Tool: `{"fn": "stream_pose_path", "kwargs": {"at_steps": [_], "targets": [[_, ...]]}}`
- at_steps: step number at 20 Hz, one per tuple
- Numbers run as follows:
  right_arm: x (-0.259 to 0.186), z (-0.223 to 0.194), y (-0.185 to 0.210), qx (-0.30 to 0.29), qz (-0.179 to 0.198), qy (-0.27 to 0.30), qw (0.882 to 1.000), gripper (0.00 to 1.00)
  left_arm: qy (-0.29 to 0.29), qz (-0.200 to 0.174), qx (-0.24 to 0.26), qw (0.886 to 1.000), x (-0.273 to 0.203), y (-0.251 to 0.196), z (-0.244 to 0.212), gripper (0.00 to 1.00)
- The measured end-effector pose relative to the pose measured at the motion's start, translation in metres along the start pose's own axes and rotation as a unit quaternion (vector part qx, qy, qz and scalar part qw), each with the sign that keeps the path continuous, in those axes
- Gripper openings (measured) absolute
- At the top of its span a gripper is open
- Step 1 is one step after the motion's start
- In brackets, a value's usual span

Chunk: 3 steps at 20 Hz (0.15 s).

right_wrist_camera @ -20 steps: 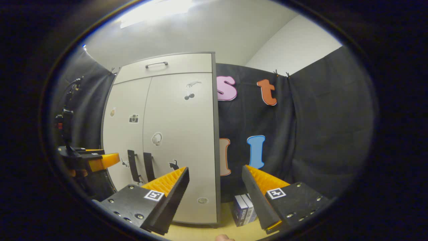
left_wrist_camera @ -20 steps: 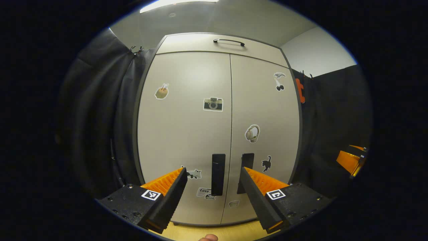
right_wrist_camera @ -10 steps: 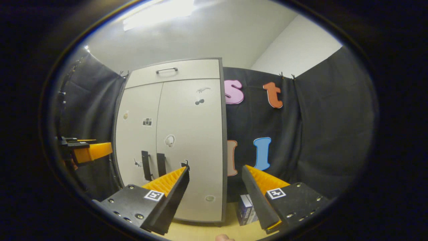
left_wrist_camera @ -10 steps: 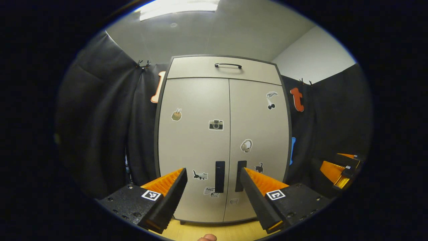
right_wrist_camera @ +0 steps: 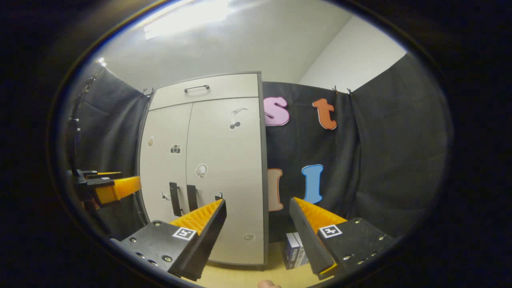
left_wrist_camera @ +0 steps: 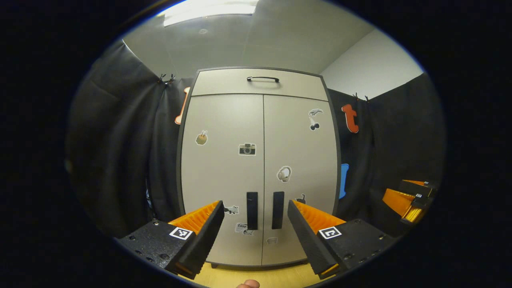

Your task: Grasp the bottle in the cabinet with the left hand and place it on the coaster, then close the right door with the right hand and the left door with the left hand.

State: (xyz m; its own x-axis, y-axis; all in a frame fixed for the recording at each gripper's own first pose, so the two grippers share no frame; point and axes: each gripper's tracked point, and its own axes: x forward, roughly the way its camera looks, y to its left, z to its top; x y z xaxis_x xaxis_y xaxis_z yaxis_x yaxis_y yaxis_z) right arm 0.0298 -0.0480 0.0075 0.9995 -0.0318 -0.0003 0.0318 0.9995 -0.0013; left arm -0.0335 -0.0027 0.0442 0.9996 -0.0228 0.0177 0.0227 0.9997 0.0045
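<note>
The left gripper view is looking straight at the cabinet [left_wrist_camera: 260, 168]. The right gripper view is seeing that cabinet [right_wrist_camera: 208, 168] from its right side.

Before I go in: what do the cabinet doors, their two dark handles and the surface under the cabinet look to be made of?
Cabinet doors: smooth beige panels with a soft sheen, likely laminate or painted board; stickers lie flat on them. Handles: matte black vertical bars, plastic or coated metal, hard to tell. Surface under the cabinet: pale yellow, wood-toned, probably wood or wood-look laminate.
</note>
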Motion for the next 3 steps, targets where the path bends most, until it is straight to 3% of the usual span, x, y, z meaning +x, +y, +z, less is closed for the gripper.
{"fn": "stream_pose_path", "kwargs": {"at_steps": [3], "targets": [[-0.013,-0.001,-0.020,-0.013,-0.014,0.004,1.000,0.96,-0.001,-0.026,-0.014,1.000,0.006,-0.029,-0.001,0.99]]}}
